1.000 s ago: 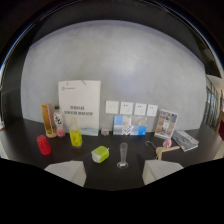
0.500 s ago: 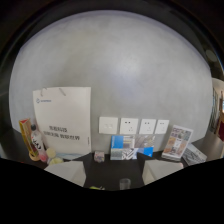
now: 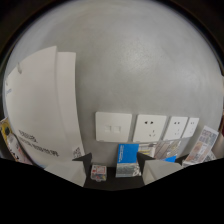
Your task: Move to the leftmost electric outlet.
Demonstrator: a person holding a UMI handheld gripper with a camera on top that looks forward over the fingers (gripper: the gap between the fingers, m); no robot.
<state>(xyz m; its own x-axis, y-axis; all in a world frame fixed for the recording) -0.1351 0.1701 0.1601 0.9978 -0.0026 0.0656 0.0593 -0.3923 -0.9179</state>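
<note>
A row of white wall plates runs along the grey wall. The leftmost plate lies just beyond the fingers, slightly above the gap between them. To its right come a socket plate and two more plates. My gripper is open with nothing held; its pale fingertips flank a small printed packet and a blue box below the plates.
A large white paper bag with dark print stands left of the plates, close to the left finger. A colourful package peeks out beyond it. More printed packs lean on the wall right of the plates.
The gripper has moved in close to the wall. The plates and the white bag have grown much larger, and the bottles and cups on the table have dropped out of view.
</note>
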